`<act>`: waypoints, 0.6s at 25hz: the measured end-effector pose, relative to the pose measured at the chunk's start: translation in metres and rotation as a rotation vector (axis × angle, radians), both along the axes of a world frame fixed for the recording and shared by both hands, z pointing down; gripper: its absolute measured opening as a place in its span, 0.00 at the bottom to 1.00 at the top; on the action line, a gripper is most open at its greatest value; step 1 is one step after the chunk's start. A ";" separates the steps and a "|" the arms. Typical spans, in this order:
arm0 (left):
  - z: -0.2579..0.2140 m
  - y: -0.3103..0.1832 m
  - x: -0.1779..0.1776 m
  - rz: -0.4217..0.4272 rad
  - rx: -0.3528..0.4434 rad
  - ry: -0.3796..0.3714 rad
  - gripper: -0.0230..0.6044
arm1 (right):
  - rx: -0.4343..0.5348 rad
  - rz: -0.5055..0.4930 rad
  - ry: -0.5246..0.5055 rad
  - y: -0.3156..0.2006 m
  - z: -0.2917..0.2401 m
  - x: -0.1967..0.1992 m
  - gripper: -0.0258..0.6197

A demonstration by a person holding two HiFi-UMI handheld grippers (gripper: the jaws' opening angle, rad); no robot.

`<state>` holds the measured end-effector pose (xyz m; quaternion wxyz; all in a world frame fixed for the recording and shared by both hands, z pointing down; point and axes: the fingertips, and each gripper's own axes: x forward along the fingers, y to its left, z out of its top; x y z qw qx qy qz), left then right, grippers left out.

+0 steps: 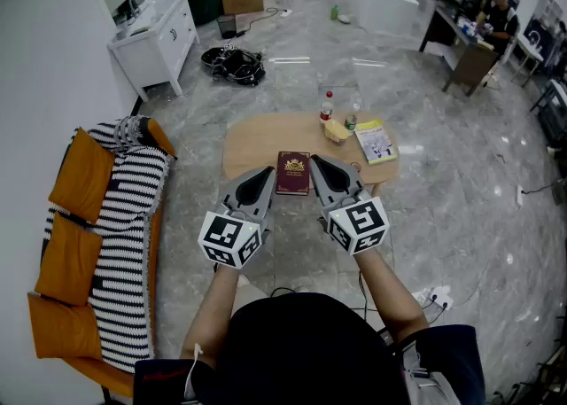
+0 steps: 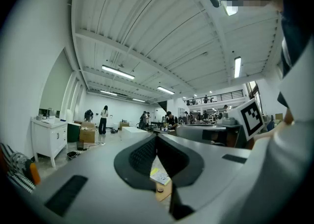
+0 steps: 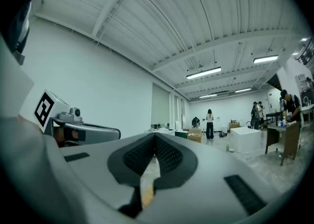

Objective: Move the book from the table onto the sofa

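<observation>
A dark red book [image 1: 293, 173] with a gold crest lies near the front edge of the small round wooden table [image 1: 257, 142]. My left gripper [image 1: 268, 170] hovers just left of it, jaws shut and empty. My right gripper [image 1: 314, 161] hovers just right of it, also shut and empty. Both point level, over the table. In the left gripper view my left gripper [image 2: 156, 137] shows its pads pressed together; in the right gripper view my right gripper [image 3: 155, 136] looks the same. The sofa [image 1: 102, 244], orange with a black-and-white striped throw, stands at the left.
On the table's far side stand a red-capped bottle [image 1: 327, 107], a second small bottle [image 1: 351, 121], a yellow object [image 1: 336, 131] and a yellow-green booklet [image 1: 375, 141]. A white cabinet [image 1: 156, 40] and a cable pile [image 1: 234, 65] lie beyond on the marble floor. People work farther back.
</observation>
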<state>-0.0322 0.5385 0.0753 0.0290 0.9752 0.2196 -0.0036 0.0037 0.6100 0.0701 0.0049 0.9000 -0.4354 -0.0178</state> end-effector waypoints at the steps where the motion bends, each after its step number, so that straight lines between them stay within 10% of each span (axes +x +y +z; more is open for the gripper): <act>1: 0.000 -0.001 0.000 -0.001 -0.003 -0.002 0.06 | 0.003 0.001 -0.001 0.000 -0.001 0.001 0.05; 15: 0.006 -0.013 0.005 -0.033 -0.022 -0.026 0.06 | -0.005 -0.012 -0.017 -0.006 0.010 0.008 0.05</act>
